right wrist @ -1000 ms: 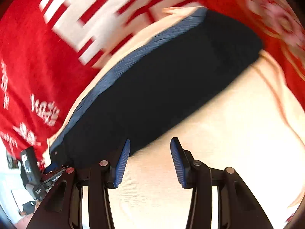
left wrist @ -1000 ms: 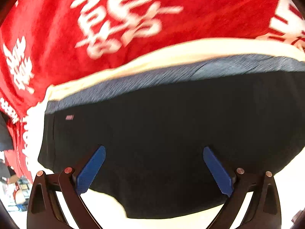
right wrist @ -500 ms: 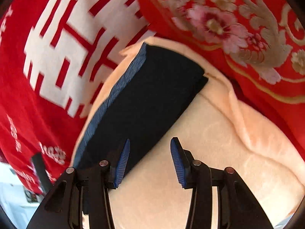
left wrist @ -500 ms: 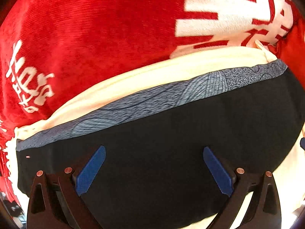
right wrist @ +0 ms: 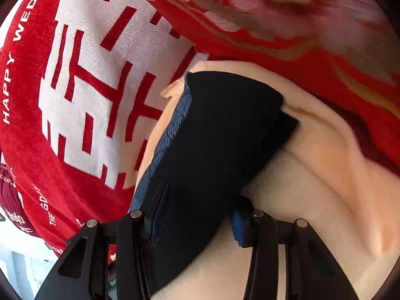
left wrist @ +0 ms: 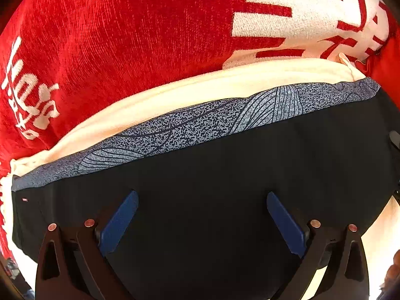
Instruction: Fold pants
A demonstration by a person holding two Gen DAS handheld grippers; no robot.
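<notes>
Right wrist: pants (right wrist: 220,135) between right tool (right wrist: 197,215) fingers.

Both views are brightly and evenly lit, with no hard shadows cast. Strong fisheye bending is seen, and the corners are cut off by black. The left wrist view is rendered sharp, the weave of the red blanket (left wrist: 130,50) being resolved. In the right wrist view, the flowered red cloth (right wrist: 287,7) at the top is smeared by motion blur. The cream blanket (left wrist: 382,227) is overexposed at the lower right edge.
</notes>
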